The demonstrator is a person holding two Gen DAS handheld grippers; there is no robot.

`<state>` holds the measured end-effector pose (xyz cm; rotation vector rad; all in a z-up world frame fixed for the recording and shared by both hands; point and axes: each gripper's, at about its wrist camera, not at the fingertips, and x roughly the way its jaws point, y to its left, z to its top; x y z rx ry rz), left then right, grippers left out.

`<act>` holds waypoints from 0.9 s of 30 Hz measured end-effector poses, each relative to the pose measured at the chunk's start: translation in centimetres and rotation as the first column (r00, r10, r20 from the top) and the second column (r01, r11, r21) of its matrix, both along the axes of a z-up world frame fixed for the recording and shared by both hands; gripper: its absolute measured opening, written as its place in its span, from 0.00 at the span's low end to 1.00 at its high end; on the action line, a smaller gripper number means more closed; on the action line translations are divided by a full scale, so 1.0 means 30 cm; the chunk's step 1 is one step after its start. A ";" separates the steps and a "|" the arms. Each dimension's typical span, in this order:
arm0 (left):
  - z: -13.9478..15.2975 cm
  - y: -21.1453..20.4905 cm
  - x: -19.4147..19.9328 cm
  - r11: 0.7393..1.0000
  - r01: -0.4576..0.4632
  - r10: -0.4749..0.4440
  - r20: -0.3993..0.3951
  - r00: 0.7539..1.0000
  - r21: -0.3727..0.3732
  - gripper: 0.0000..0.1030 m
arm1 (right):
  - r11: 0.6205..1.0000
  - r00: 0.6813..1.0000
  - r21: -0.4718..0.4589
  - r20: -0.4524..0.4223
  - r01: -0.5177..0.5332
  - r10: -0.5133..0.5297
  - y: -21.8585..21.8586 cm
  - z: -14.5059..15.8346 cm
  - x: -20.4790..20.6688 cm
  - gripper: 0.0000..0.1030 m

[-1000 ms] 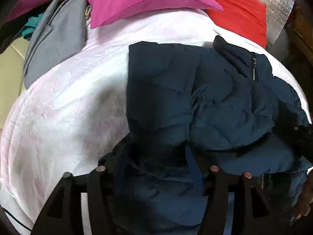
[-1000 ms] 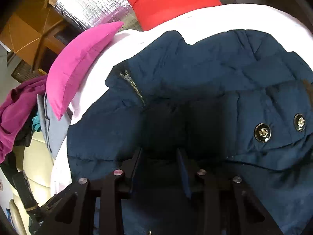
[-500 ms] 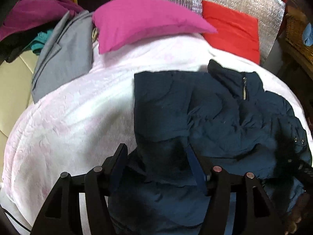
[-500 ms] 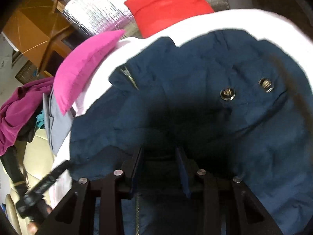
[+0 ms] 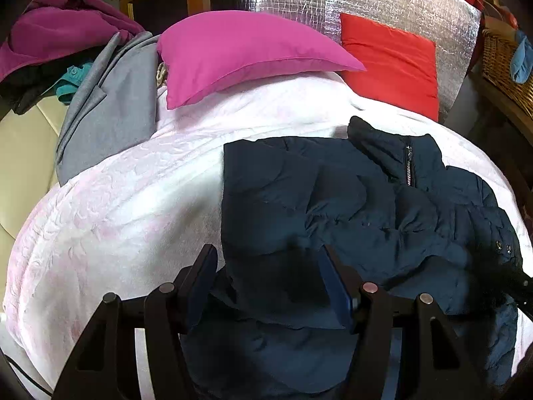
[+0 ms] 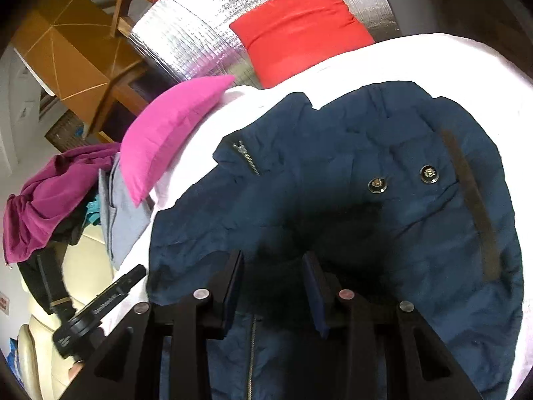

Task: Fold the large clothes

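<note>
Navy jacket (image 5: pixel 333 206), white-pink blanket (image 5: pixel 133 206), magenta pillow (image 5: pixel 240 50), red pillow (image 5: pixel 393 63).

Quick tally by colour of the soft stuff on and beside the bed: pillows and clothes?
Navy: 1, quilted puffer jacket on the white blanket
Pink: 1, pillow
Red: 1, pillow
Grey: 1, garment
Magenta: 1, garment
Teal: 1, scrap of cloth, kind unclear
Total: 6
</note>
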<state>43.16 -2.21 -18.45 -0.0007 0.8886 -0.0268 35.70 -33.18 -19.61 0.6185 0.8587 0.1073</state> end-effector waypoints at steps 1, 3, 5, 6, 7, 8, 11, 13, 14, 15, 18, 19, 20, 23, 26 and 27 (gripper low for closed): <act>-0.002 -0.003 0.001 1.000 0.002 -0.002 -0.001 1.000 0.009 0.62 | 1.000 1.000 0.001 -0.030 -0.002 0.002 -0.001 -0.013 0.010 0.39; -0.017 -0.008 0.013 1.000 0.004 -0.004 -0.018 1.000 0.022 0.62 | 1.000 0.992 -0.007 -0.127 -0.003 0.002 0.000 -0.066 0.044 0.39; -0.053 -0.015 0.035 0.999 0.015 -0.013 -0.075 0.997 0.030 0.62 | 1.000 0.980 0.008 -0.197 -0.015 0.016 0.002 -0.130 0.082 0.39; -0.082 -0.015 0.053 0.999 0.018 -0.013 -0.121 0.993 0.035 0.62 | 1.000 0.981 0.003 -0.193 -0.020 0.020 0.002 -0.133 0.086 0.39; -0.107 -0.012 0.067 0.999 0.015 -0.010 -0.155 0.988 0.034 0.62 | 1.000 0.981 0.003 -0.192 -0.026 0.026 0.002 -0.124 0.087 0.39; -0.123 -0.007 0.075 1.000 0.012 -0.008 -0.172 0.985 0.021 0.62 | 1.000 0.981 0.012 -0.190 -0.027 0.029 -0.003 -0.111 0.084 0.39; -0.104 0.011 0.078 1.000 0.013 -0.012 -0.160 0.987 0.004 0.62 | 0.998 0.993 0.063 -0.113 -0.007 0.014 -0.065 -0.042 0.038 0.39; -0.078 0.038 0.074 1.000 0.000 -0.001 -0.133 0.991 -0.008 0.62 | 0.996 0.998 0.064 -0.023 0.055 -0.053 -0.153 0.024 -0.022 0.39; -0.065 0.056 0.074 1.000 -0.013 0.010 -0.123 0.992 -0.020 0.62 | 0.994 0.995 0.059 0.009 0.095 -0.096 -0.207 0.051 -0.048 0.41; -0.053 0.075 0.075 0.999 -0.027 0.022 -0.112 0.993 -0.036 0.62 | 0.987 0.987 0.053 0.032 0.154 -0.156 -0.271 0.072 -0.077 0.44; -0.027 0.128 0.086 0.996 -0.078 0.073 -0.086 0.994 -0.047 0.62 | 0.958 0.958 0.052 0.025 0.283 -0.284 -0.438 0.076 -0.117 0.57; -0.027 0.139 0.093 0.995 -0.094 0.090 -0.086 0.992 -0.039 0.62 | 0.953 0.955 0.059 0.009 0.297 -0.298 -0.473 0.063 -0.119 0.57; -0.033 0.149 0.103 0.993 -0.110 0.106 -0.096 0.990 -0.033 0.62 | 0.949 0.951 0.066 -0.010 0.308 -0.308 -0.501 0.042 -0.119 0.57; -0.073 0.150 0.131 0.992 -0.123 0.118 -0.149 0.982 -0.030 0.62 | 0.941 0.945 0.091 -0.044 0.327 -0.325 -0.549 -0.010 -0.110 0.56; -0.118 0.108 0.153 0.995 -0.091 0.097 -0.193 0.976 0.042 0.63 | 0.924 0.940 0.179 -0.099 0.339 -0.325 -0.584 -0.102 -0.049 0.56; -0.127 0.096 0.151 0.995 -0.084 0.094 -0.192 0.977 0.060 0.63 | 0.927 0.940 0.161 -0.107 0.338 -0.325 -0.585 -0.121 -0.030 0.56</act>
